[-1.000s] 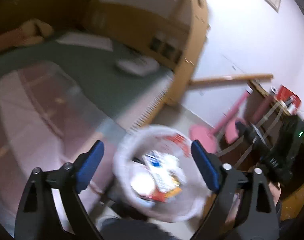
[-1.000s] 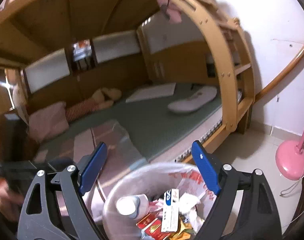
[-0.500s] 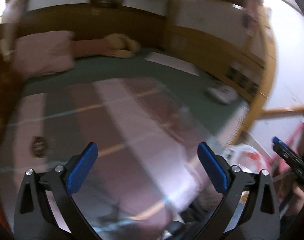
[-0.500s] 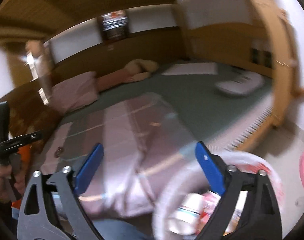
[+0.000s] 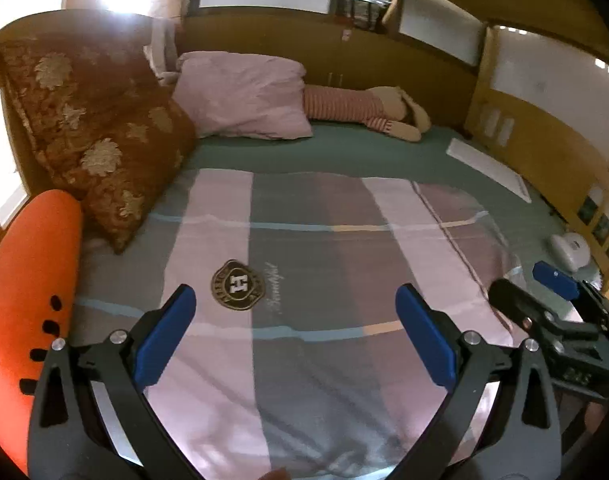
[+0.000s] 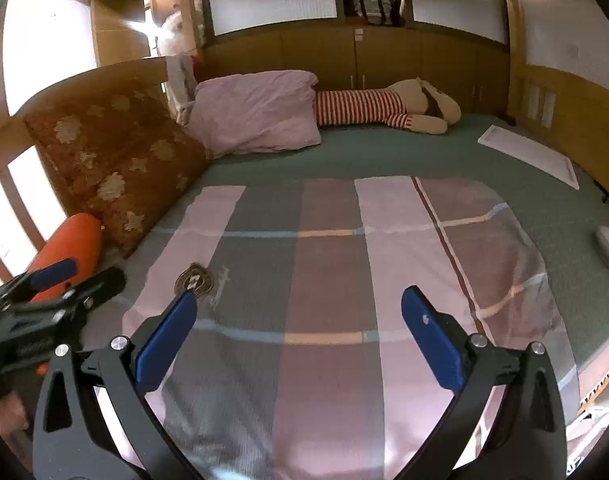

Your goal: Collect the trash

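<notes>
two blue-padded grippers face a bed, one view each. from the left wrist, the left gripper (image 5: 296, 340) hangs with its jaws spread wide and nothing between them, above a striped pink and grey blanket (image 5: 324, 280) bearing a round dark emblem (image 5: 238, 286). an orange cushion (image 5: 28, 300) sits at the left edge, touching a brown floral pillow (image 5: 100, 136); a pink pillow (image 5: 244, 100) leans behind that, and a plush toy in a red-striped top (image 5: 364, 110) lies along the wooden wall. a white flat board (image 5: 488, 168) rests on the green sheet (image 5: 364, 156), and a white object (image 5: 570, 248) lies near the bed's right edge. the right gripper (image 5: 552, 292) juts in at far right.

from the right wrist, the right gripper (image 6: 298, 344) is likewise wide open and empty over the blanket (image 6: 324, 280). the left gripper (image 6: 52, 280) shows at the left, in front of the orange cushion (image 6: 70, 240). no trash can be made out on the bed in either view; only a sliver of white plastic (image 6: 588, 432), too cropped to identify, shows at the bottom right corner, off the bed's edge.
</notes>
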`<state>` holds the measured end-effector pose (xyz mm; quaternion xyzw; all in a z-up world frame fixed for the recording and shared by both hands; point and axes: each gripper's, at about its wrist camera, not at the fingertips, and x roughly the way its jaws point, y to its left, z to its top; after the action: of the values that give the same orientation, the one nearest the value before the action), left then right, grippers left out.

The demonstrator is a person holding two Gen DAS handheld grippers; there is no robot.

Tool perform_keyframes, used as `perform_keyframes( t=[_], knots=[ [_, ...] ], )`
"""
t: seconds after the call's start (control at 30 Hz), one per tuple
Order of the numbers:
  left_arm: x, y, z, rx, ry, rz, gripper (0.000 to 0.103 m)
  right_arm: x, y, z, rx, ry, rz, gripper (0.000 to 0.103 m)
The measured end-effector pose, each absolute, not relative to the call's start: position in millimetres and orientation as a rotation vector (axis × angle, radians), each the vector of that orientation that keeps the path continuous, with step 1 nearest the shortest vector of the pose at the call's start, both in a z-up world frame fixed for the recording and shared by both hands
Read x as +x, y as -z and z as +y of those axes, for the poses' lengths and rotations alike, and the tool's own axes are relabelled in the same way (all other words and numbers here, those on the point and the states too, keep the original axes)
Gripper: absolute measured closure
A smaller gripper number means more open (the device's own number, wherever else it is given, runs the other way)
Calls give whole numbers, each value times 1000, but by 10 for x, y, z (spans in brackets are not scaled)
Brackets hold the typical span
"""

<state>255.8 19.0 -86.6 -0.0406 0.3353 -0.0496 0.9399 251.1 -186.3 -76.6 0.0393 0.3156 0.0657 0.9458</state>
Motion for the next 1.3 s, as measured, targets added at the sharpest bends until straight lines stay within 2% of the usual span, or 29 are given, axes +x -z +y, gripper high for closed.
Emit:
perform_keyframes(
  t=[0.17,1.3],
  knots=[
    [2494,875,131,-71,105,688,3,2547,946,-1980,88,-102,670,3],
    [2544,1079,10,-59,120,724,3,2522,950,-2074,79,-89,639,3]
  ],
)
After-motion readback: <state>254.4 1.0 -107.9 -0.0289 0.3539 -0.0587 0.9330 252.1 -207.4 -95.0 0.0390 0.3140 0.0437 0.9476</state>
